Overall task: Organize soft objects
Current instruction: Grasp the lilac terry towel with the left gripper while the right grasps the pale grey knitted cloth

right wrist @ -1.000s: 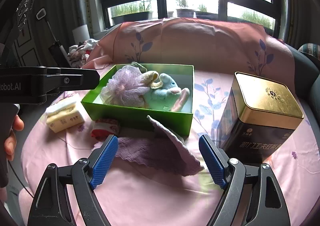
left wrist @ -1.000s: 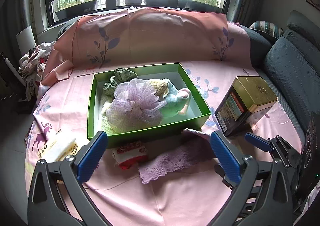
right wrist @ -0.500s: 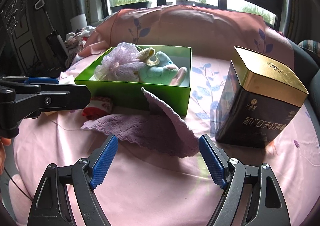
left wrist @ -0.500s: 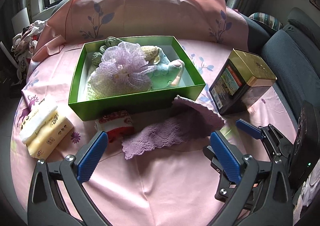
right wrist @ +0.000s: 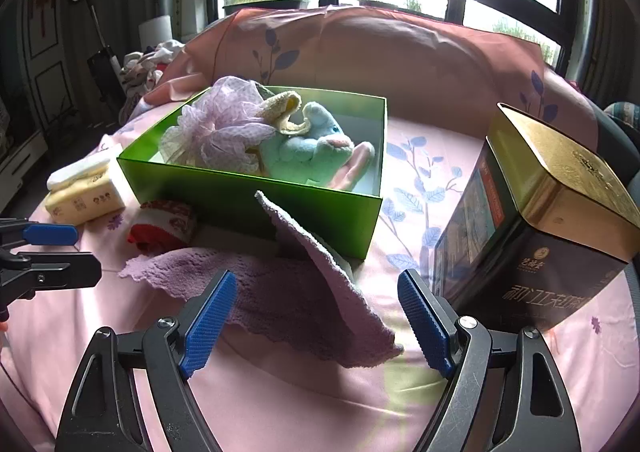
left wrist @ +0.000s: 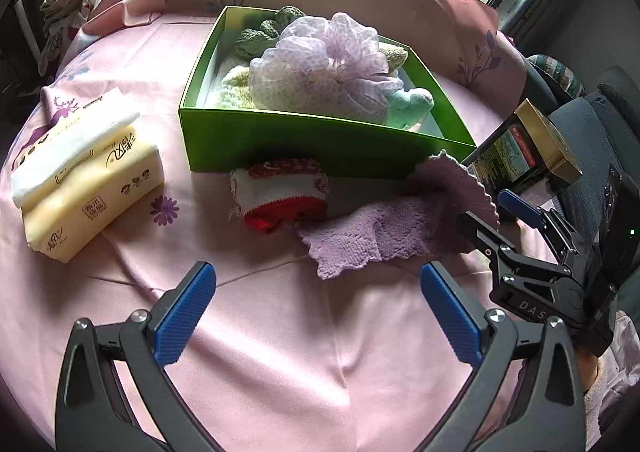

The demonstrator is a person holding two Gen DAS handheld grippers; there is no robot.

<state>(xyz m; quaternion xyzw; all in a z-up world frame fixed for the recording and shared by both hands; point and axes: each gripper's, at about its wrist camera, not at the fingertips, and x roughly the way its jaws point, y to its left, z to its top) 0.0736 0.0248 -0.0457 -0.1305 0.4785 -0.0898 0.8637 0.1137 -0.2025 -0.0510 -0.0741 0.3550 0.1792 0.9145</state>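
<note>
Our left gripper [left wrist: 318,308] hangs with jaws spread wide over bare pink cloth [left wrist: 280,352], gripping nothing. Left to right in front of it we see a yellow tissue pack [left wrist: 86,187], a rolled red-and-white cloth [left wrist: 282,193] against the green box [left wrist: 320,143] of soft toys, then the purple washcloth [left wrist: 384,236], one corner propped on the box wall. Our right gripper [right wrist: 316,318] straddles that washcloth's near edge, jaws wide, pads clear of it, beside the gold-lidded tin [right wrist: 536,223].
</note>
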